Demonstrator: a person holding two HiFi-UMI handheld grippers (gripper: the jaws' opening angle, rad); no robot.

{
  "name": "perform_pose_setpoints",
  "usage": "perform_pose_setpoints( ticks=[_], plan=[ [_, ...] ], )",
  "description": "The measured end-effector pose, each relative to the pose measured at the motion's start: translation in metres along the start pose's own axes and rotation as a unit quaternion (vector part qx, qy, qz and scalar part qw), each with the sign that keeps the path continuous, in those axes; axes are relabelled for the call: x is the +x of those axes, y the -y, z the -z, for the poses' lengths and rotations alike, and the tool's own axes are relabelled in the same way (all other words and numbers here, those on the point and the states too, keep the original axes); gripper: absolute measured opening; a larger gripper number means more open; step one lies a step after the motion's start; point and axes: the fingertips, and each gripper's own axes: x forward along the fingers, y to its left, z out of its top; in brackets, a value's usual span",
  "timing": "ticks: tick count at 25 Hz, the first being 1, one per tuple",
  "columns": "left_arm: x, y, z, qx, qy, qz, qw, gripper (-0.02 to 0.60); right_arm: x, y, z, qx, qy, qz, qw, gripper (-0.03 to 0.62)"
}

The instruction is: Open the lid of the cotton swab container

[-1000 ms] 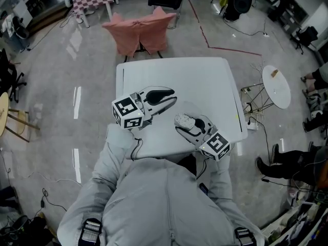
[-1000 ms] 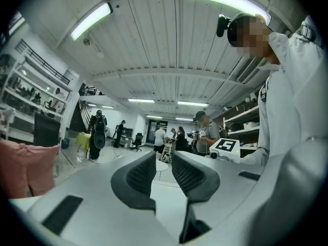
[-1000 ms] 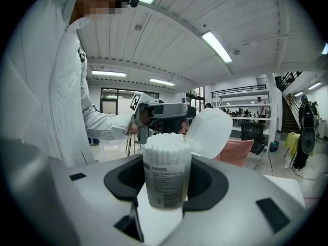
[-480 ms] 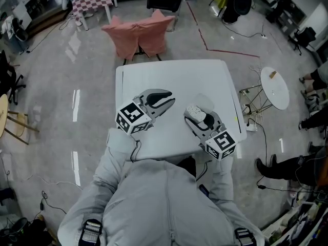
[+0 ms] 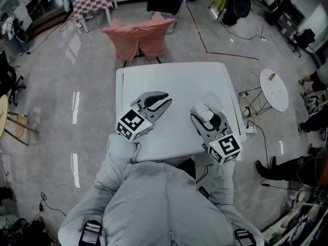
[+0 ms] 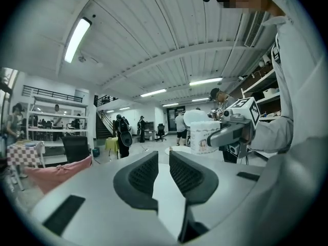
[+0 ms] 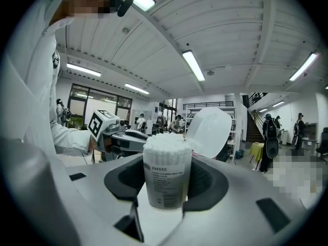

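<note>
While the right gripper (image 5: pixel 204 116) clasps the likely light, slick, crushable container (image 7: pixel 166 173) at mid-body, the left gripper (image 6: pixel 163 168), jaws just narrowing, holds nothing.

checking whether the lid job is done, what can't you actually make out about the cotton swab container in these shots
- cotton swab container label's small print: right gripper view, too small to read.
- lid hinge: right gripper view, behind the swabs; head view, too small.
- container's base: head view, covered by the right tool.
- table near edge: head view, hidden by the person's torso.
</note>
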Motion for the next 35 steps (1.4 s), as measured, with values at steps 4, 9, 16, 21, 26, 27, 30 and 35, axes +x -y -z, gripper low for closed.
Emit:
perform_pose_setpoints(
  ticks=[4, 9, 16, 21, 26, 27, 30, 35],
  plan=[
    [-0.006, -0.003, -0.004, 0.009, 0.002, -0.023, 0.9997, 0.077, -0.006, 0.006, -0.005, -0.004, -0.005, 0.020, 1.000, 0.225],
    [-0.013, -0.010, -0.013, 0.026, 0.009, -0.070, 0.9972, 0.071, -0.014, 0.014, -0.007, -0.008, -0.007, 0.056, 0.998, 0.225],
    [-0.018, -0.017, -0.018, 0.054, 0.013, -0.095, 0.9940, 0.046, -0.015, 0.021, -0.009, -0.019, -0.010, 0.083, 0.996, 0.225],
    [-0.022, -0.020, -0.019, 0.055, 0.014, -0.106, 0.9928, 0.031, -0.017, 0.021, -0.010, -0.020, -0.010, 0.084, 0.996, 0.225],
    [-0.026, -0.024, -0.022, 0.065, 0.013, -0.127, 0.9897, 0.023, -0.016, 0.020, -0.009, -0.024, -0.010, 0.085, 0.996, 0.225],
    [-0.026, -0.024, -0.024, 0.067, 0.014, -0.128, 0.9894, 0.022, -0.016, 0.021, -0.009, -0.025, -0.011, 0.085, 0.996, 0.225],
    [-0.024, -0.022, -0.028, 0.071, 0.014, -0.125, 0.9895, 0.021, -0.017, 0.023, -0.011, -0.024, -0.011, 0.085, 0.996, 0.225],
    [-0.024, -0.024, -0.026, 0.067, 0.014, -0.123, 0.9900, 0.023, -0.015, 0.022, -0.010, -0.023, -0.014, 0.085, 0.996, 0.225]
  ],
)
